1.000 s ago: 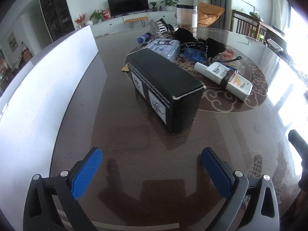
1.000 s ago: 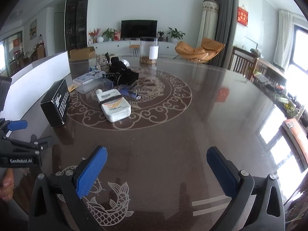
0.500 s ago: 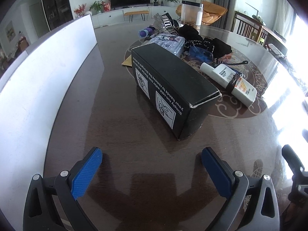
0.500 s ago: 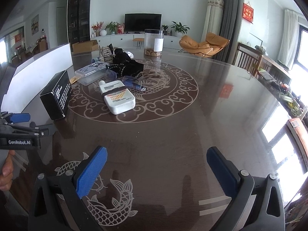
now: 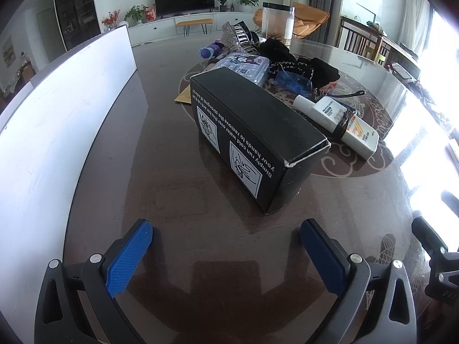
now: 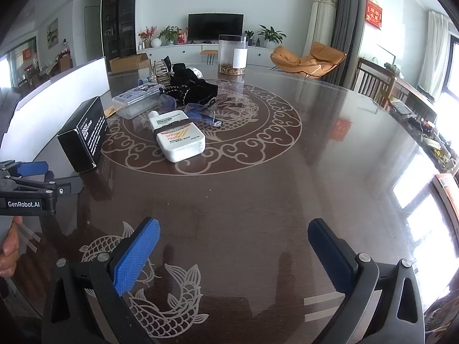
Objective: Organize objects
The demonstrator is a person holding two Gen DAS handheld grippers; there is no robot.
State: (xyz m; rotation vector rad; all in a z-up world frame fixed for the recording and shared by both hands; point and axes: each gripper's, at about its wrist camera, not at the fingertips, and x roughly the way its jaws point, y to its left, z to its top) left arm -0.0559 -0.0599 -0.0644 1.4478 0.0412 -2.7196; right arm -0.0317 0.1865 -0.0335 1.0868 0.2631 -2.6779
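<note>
While the left gripper [image 5: 226,246] hangs low in frame, jaws spread and empty, the black box [image 5: 252,132] lies centre frame: stiff cardboard, likely light; grip across its long sides. Right gripper [image 6: 232,246] likewise spread, empty.

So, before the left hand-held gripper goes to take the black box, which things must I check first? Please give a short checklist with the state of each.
1. Left hand-held gripper open and empty: ok.
2. Black box ahead of it, between the lines of the two fingers: ok.
3. Opening wider than the box end: cannot tell.
4. Bare table between gripper and box: ok.
5. White bottle apart from the box: ok, a gap shows in the right wrist view.
6. Right hand-held gripper open, clear of the box: ok.
</note>
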